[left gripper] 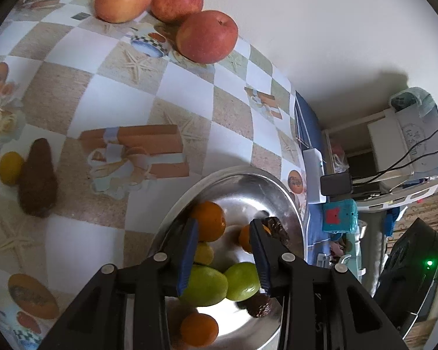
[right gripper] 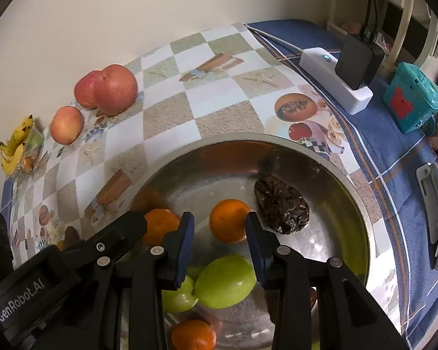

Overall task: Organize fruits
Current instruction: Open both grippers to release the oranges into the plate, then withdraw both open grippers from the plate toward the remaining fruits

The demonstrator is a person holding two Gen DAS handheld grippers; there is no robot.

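**Both tools over the steel bowl, fruit split between bowl and desk**

Left tool: hangs above the steel bowl, pointing down into it. Jaws stand slightly apart. Nothing is pinched between the pads; the fruit seen in the gap lies lower, in the bowl.

Right tool: also above the bowl, angled steeply down. Jaws narrow, with a gap between the blue pads. An orange shows through the gap; whether the right-hand pad touches it cannot be told. No grip is evident.

Bowl contents, right wrist view: that orange near the middle, a second orange just left of it behind the left finger, a third orange at the near edge, two green fruits touching side by side, and a dark wrinkled fruit toward the far right wall.

On the checked desk: three red apples near the wall, two of them touching, the third a little apart. A bunch of bananas lies at the far left corner. In the left wrist view, a dark brown fruit and a small yellow fruit lie touching, well apart from the bowl.
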